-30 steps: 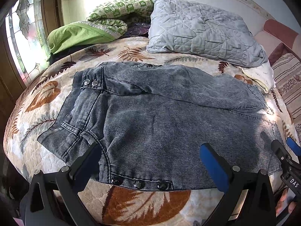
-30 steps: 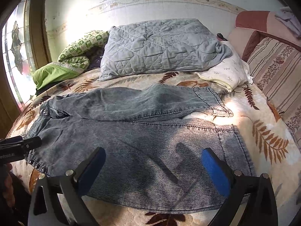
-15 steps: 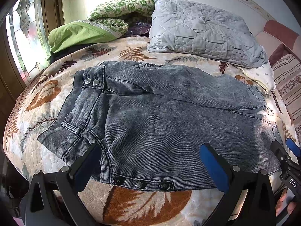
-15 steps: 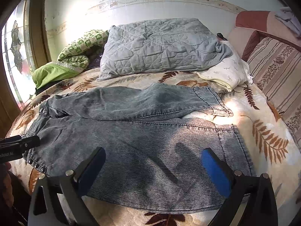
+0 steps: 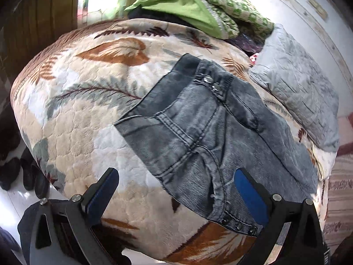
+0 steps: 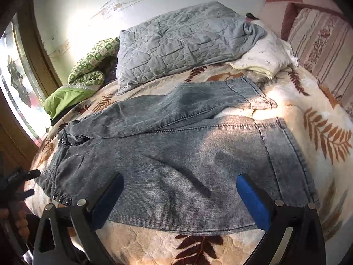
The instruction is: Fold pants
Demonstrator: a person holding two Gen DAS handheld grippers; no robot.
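Note:
Grey washed denim pants (image 6: 176,154) lie flat on the bed, waistband to the left, both legs stretching right, the far leg angled away. In the left wrist view the waistband end (image 5: 198,132) with its metal snaps fills the middle. My left gripper (image 5: 174,190) is open and empty, hovering over the near waistband corner; it also shows at the left edge of the right wrist view (image 6: 24,183). My right gripper (image 6: 179,196) is open and empty above the near leg, close to its lower edge.
A leaf-patterned blanket (image 6: 320,137) covers the bed. A grey quilted pillow (image 6: 176,42), a white pillow (image 6: 264,59) and green bedding (image 6: 72,92) lie at the far side. A striped cushion (image 6: 320,44) stands at the right. Dark shoes (image 5: 22,174) sit on the floor at the left.
My left gripper has swung left and tilted, now facing the waistband end and the bed's left edge. The right gripper has tilted slightly. The pants have not moved.

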